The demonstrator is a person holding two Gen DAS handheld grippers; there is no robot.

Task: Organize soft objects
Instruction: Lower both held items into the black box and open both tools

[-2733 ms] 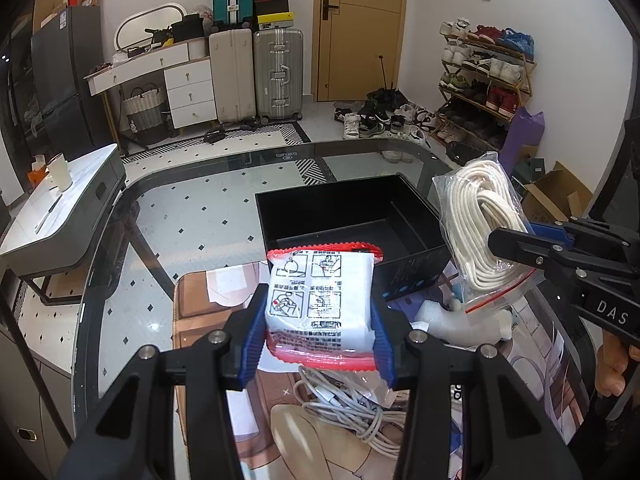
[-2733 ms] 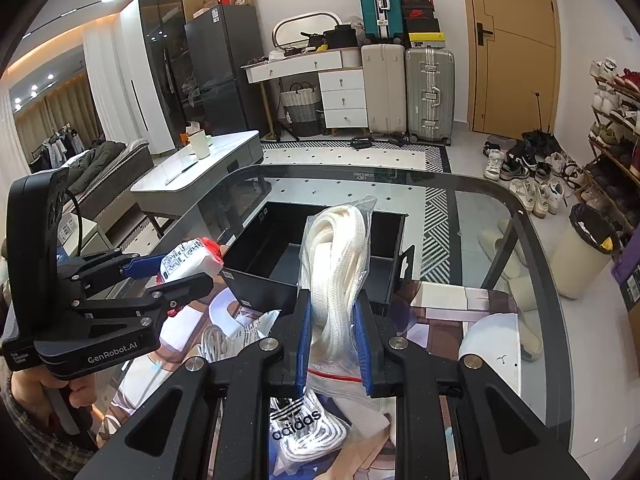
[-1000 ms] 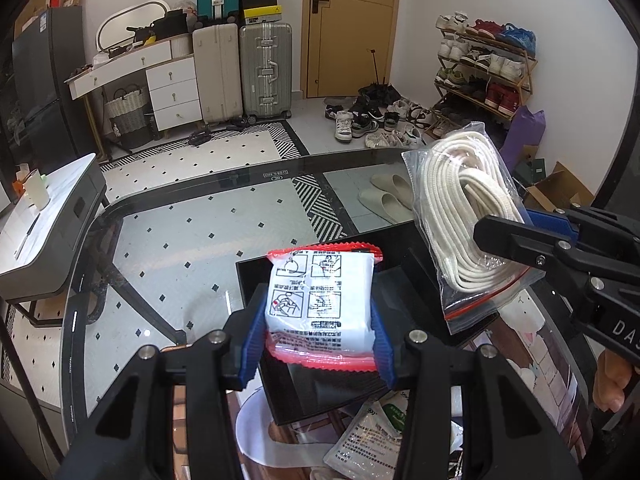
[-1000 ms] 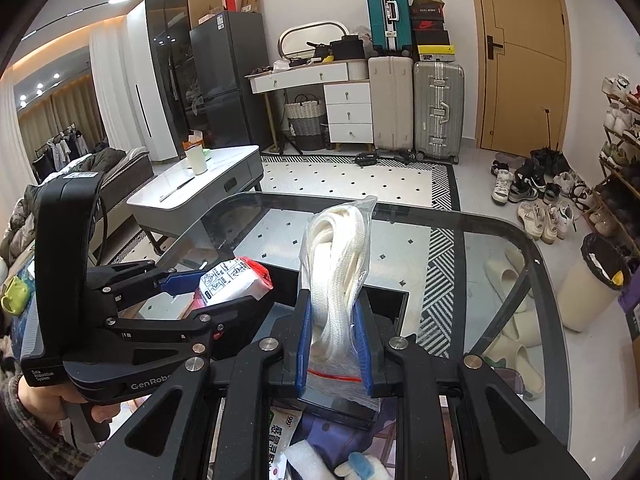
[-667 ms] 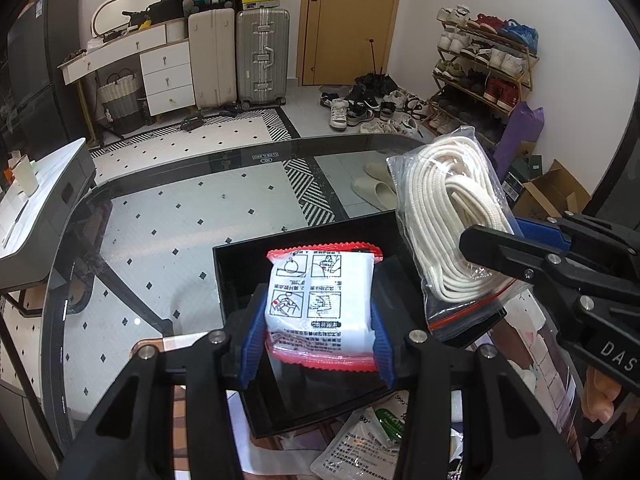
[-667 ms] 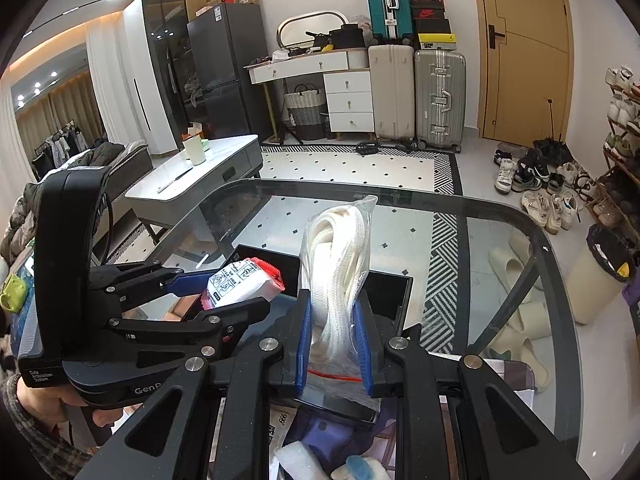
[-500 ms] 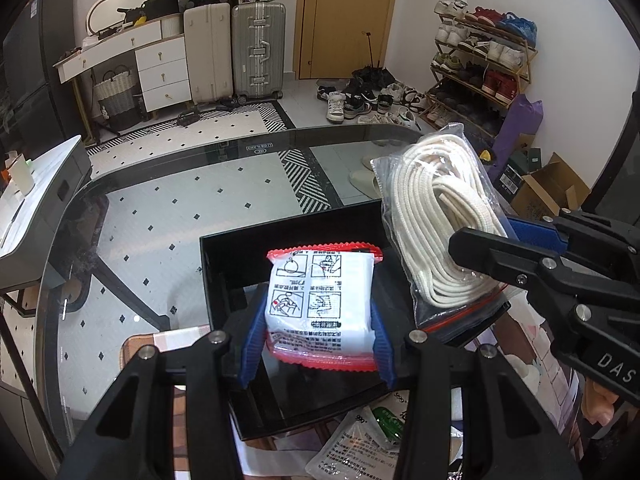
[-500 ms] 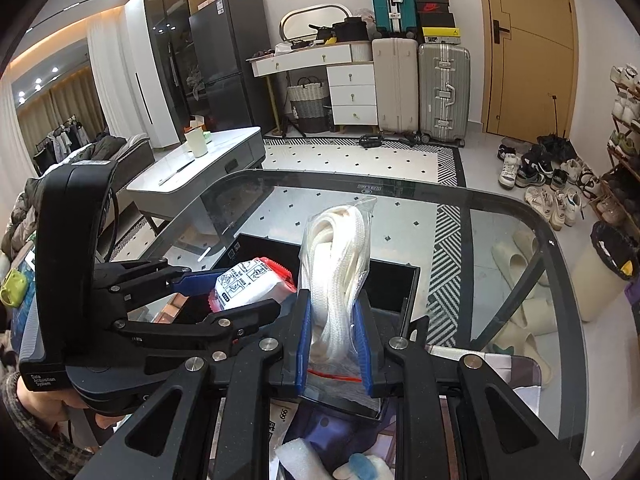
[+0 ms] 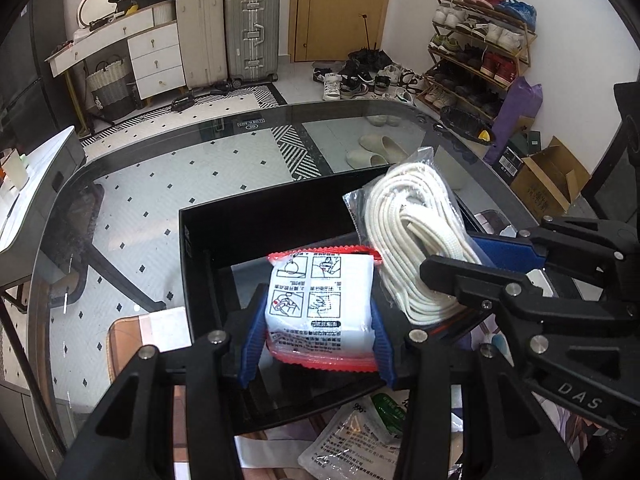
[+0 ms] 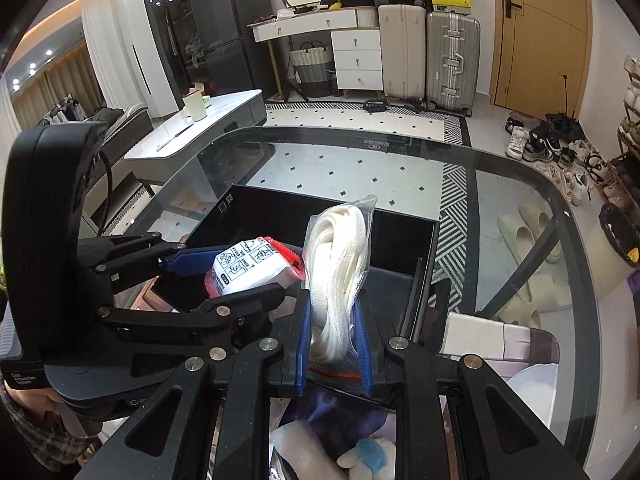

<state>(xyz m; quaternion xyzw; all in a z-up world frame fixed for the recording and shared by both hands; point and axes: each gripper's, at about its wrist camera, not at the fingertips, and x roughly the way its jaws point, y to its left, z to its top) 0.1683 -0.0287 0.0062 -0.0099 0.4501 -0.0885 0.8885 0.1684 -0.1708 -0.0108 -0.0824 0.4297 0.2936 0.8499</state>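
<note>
Carrying two soft packs at once, the person had both poised above the open black bin (image 9: 280,216), which sat on the glass table (image 9: 160,168) in the middle of the left wrist view. The left gripper (image 9: 318,344) was clamped on a white sachet with red crimped edges (image 9: 322,304), low in the frame's centre, its blue pads (image 9: 253,344) pressed against the pack's sides. The right gripper (image 10: 333,354) was closed tight on a clear zip bag of coiled white rope (image 10: 338,264), which stood upright between its jaws at the centre of the right wrist view; in the left wrist view that bag (image 9: 416,240) hung to the right of the sachet, just beside it.

By my reading the step in hand was the delivery: both items were over the bin's mouth, neither yet resting on its floor. The next move likely called for lowering each pack past the rim, keeping the two from snagging on each other, then opening the jaws so they dropped inside. More loose packets (image 9: 360,436) lay at the bottom of the left wrist frame, on the table in front of the bin, apparently left to sort.
</note>
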